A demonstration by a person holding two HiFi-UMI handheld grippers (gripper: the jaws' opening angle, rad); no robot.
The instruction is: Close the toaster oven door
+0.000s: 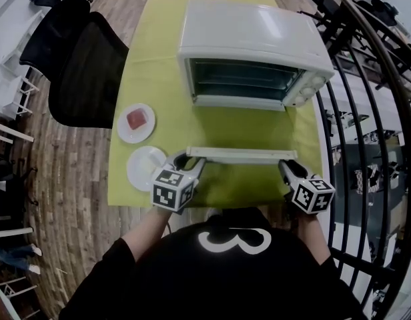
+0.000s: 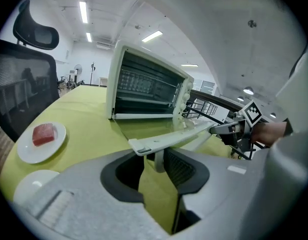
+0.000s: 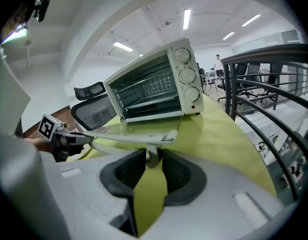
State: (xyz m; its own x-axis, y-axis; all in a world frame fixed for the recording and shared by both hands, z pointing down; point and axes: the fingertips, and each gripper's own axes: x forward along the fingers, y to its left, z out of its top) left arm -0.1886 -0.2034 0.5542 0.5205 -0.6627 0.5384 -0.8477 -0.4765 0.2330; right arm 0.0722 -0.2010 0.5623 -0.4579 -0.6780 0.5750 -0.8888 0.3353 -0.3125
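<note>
Straddling door handle [image 1: 239, 155], left hand-held gripper [image 2: 155, 166] slightly apart, right hand-held gripper [image 3: 150, 164] clamping it

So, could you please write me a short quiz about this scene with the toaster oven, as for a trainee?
1. True or false: the glass door of the white toaster oven is shut.
2. How many round white plates lie left of that door? A. one B. two C. three
3. Fill in: the left tongs and the right tongs each have a post of the door's white bar ___ between the jaws.
Key: 1 false, it lies folded down flat. 2 B. 3 handle.
</note>
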